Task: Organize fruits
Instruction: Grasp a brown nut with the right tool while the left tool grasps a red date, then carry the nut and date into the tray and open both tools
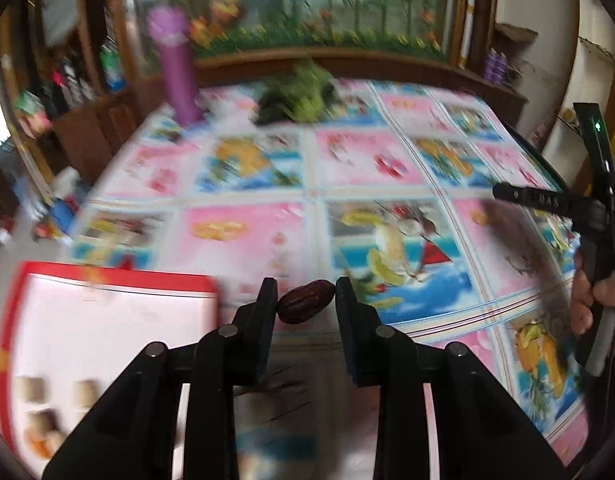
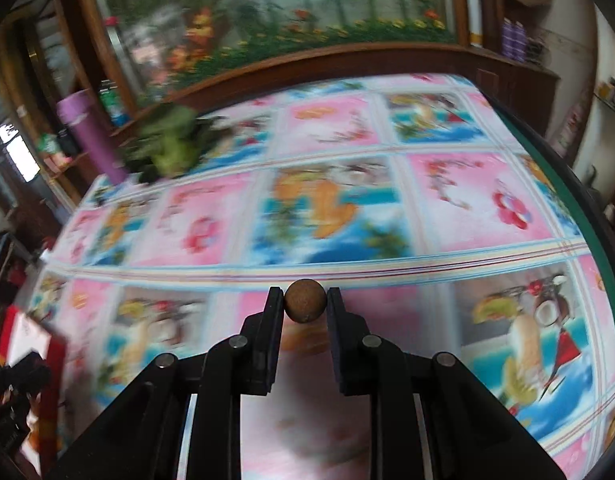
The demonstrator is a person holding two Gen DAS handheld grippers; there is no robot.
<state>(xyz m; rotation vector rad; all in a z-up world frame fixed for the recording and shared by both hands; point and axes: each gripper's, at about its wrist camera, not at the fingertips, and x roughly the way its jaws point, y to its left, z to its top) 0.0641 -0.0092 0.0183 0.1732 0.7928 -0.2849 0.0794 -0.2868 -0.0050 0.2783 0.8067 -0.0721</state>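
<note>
Two hand-held grippers are in play, each carrying one fruit above the counter. The left hand-held gripper is partly closed, its tips pinching a single wrinkled dark-red date whose long axis runs crosswise from one fingertip to the other. The right hand-held gripper is closed a little narrower on one round brown fruit, which has no clear long axis. One red-rimmed tray sits at the counter's near left corner, with several small pale pieces, too blurred to count. One purple bottle and one bunch of green leaves stand along the far edge. The middle and right side of the counter lie open to the green right edge.
</note>
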